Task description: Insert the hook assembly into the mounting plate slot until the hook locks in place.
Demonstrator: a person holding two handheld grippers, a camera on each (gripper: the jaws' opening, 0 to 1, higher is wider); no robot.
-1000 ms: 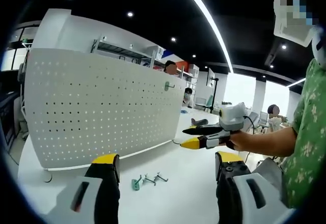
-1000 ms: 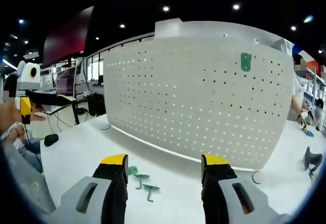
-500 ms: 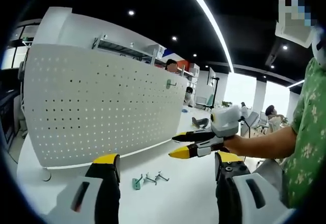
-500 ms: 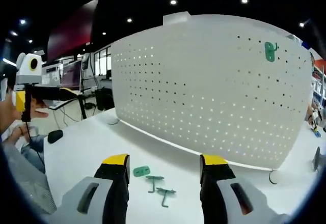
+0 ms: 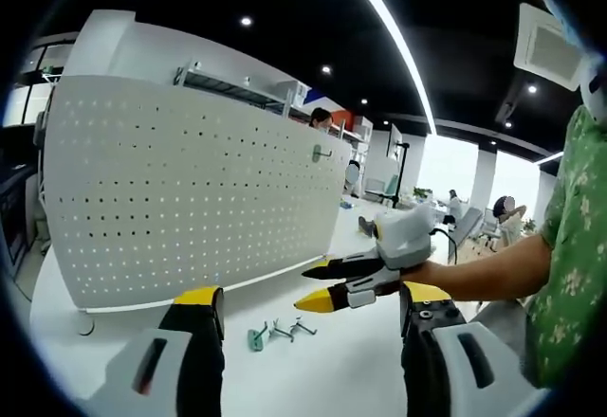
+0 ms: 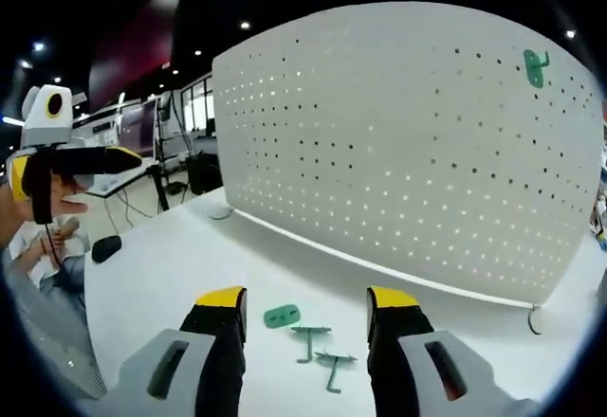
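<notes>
Between my right gripper's [image 6: 305, 308] spread, empty jaws lay the loose parts on the white table [image 6: 161, 265]: a green mounting plate [image 6: 282, 317] nearest the left jaw tip, then two hook pieces [image 6: 321, 349] just beside it, their shafts running roughly back toward me. I judged the right gripper the nearer one; the parts sat just ahead of and between its tips, not touched yet. From the left gripper view the same cluster [image 5: 276, 333] lay on the table ahead, slightly toward the left jaw side, farther off than it was from the right gripper. My left gripper [image 5: 308, 303] was parted too, holding nothing. The right gripper [image 5: 316, 286] showed there coming in from the right, tips hovering above the parts, apart. Farther back stood the white pegboard [image 6: 408, 142], upright on the table, with one green hook already hung [image 6: 536, 66] high near its far end, well apart from the loose pieces. I judged the pick not started.
</notes>
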